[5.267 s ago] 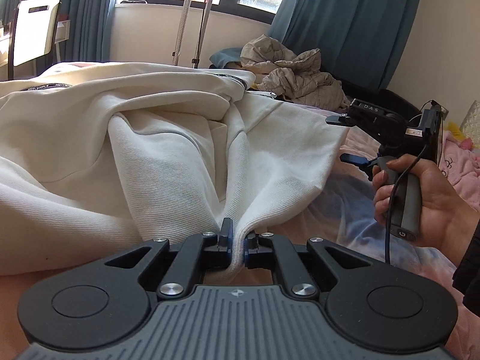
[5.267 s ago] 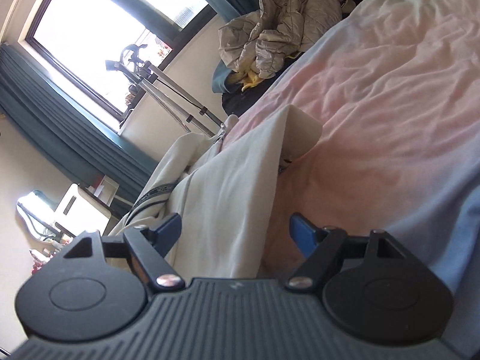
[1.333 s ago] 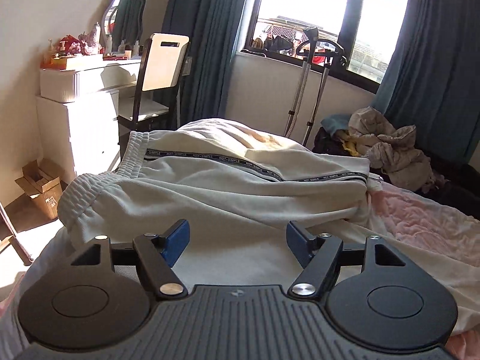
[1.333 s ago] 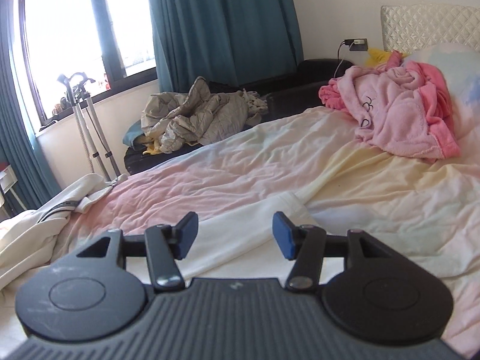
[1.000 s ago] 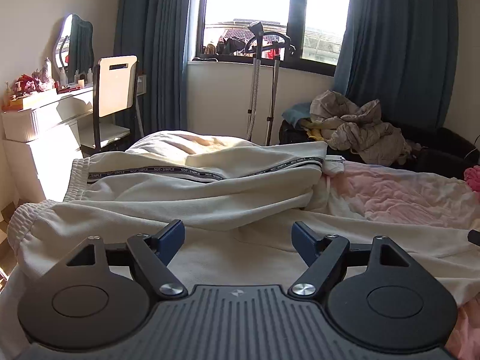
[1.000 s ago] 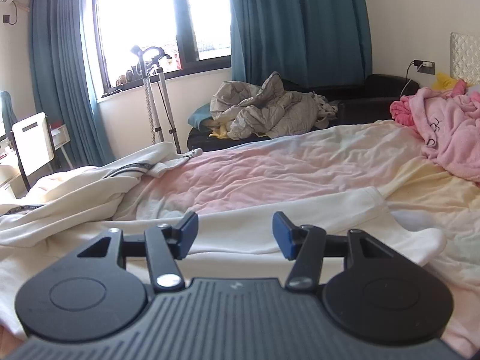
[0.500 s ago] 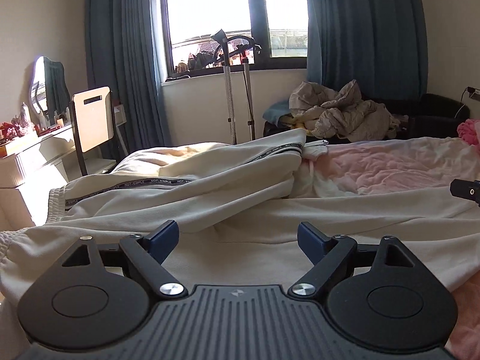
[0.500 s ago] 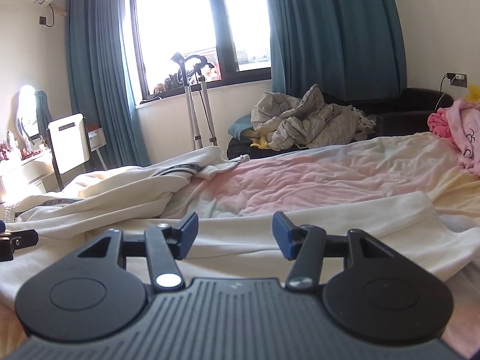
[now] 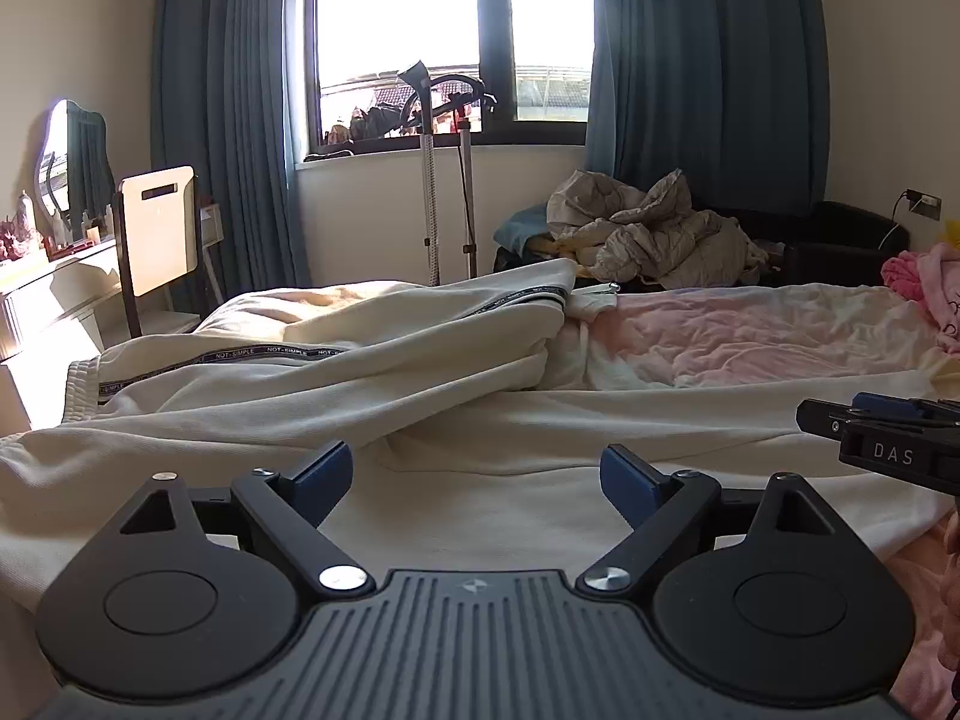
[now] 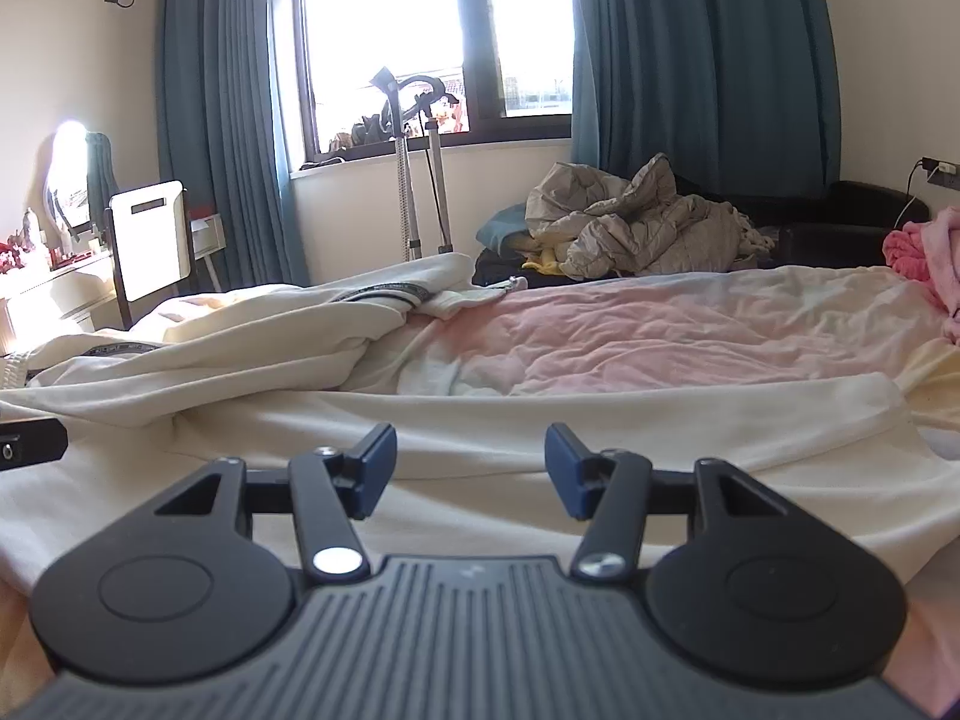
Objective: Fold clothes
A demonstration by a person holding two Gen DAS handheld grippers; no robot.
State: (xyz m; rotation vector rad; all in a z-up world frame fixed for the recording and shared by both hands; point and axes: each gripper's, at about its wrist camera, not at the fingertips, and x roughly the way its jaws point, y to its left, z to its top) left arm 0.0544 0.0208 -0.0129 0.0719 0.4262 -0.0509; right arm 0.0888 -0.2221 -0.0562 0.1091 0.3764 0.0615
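Both grippers hover low over cream clothing spread on the bed.

The left gripper (image 9: 474, 480) has just been spreading its jaws, nothing between them; the right gripper (image 10: 471, 468) holds its jaws apart, empty. Beneath lies a flat cream garment (image 9: 510, 504); beyond it, cream trousers (image 9: 336, 360), then the pink bed (image 9: 750, 330) and window (image 9: 450, 36).

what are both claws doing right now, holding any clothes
left claw: open, jaws just widened, nothing gripped, cream garment lies beneath.
right claw: open, holding nothing, poised over the same garment.
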